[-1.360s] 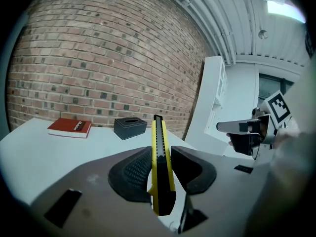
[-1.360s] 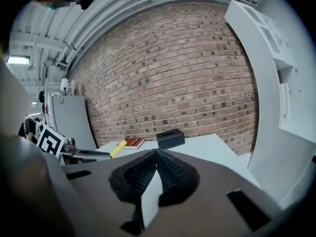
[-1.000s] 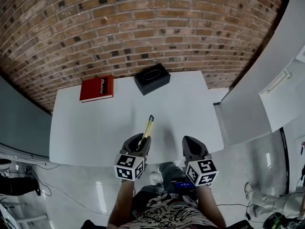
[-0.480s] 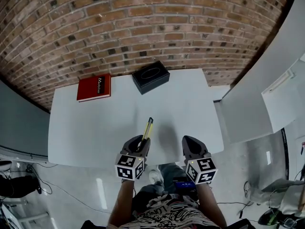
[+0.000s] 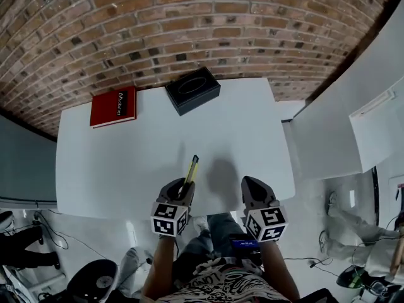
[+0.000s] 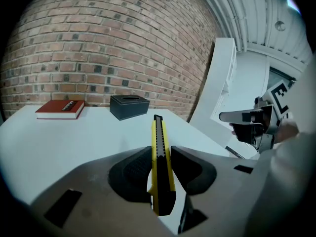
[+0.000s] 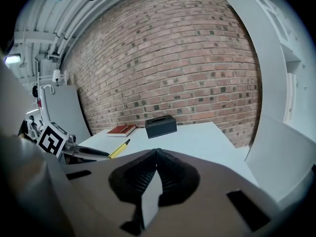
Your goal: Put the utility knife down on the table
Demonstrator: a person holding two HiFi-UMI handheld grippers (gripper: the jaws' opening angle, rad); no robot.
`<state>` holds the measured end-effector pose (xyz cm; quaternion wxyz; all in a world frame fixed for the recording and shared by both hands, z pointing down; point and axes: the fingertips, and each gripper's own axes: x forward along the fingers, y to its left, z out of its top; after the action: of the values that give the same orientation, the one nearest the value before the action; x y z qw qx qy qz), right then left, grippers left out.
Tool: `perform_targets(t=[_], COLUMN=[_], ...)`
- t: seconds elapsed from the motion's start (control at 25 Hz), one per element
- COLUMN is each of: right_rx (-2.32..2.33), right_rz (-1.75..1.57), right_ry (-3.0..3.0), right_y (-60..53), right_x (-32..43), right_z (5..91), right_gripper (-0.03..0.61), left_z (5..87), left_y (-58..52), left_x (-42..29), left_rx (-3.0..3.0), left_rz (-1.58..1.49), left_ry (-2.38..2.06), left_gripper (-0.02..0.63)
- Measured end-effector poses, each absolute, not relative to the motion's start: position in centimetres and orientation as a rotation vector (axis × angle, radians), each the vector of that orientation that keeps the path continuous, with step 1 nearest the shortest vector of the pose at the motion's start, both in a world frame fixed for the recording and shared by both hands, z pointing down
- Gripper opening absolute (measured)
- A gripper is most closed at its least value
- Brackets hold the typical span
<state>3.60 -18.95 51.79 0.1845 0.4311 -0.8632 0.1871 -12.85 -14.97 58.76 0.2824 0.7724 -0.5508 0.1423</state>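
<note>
A yellow and black utility knife (image 5: 190,170) (image 6: 159,154) sticks forward out of my left gripper (image 5: 184,189) (image 6: 160,169), whose jaws are shut on its rear half. It hangs over the near edge of the white table (image 5: 126,163), pointing toward the brick wall. From the right gripper view the knife (image 7: 120,148) shows at the left, held above the table. My right gripper (image 5: 252,193) (image 7: 156,169) is shut with nothing in it, just off the table's near edge, to the right of the left one.
A red book (image 5: 113,106) (image 6: 60,109) lies at the table's far left. A black tissue box (image 5: 192,90) (image 6: 129,106) (image 7: 161,126) stands at the far middle. A white cabinet (image 5: 353,125) flanks the table on the right. A brick wall (image 5: 189,24) is behind.
The head view has shifted, so the table, book and box sit a little further left and higher. Both grippers and the held knife have hardly moved.
</note>
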Motion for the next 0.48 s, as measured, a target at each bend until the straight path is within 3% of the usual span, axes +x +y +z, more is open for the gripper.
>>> perform_targets(t=[0.48], right_rx=[1.186], right_rz=[0.605], right_ry=[-2.343], right_y=[-20.4], right_x=[6.1], right_z=[56.4], right_gripper=[0.002], left_z=[64.5], left_y=[-15.6], left_x=[-11.1], left_rx=[2.004], left_rz=[0.484], left_ry=[-1.420], left_gripper=[0.124])
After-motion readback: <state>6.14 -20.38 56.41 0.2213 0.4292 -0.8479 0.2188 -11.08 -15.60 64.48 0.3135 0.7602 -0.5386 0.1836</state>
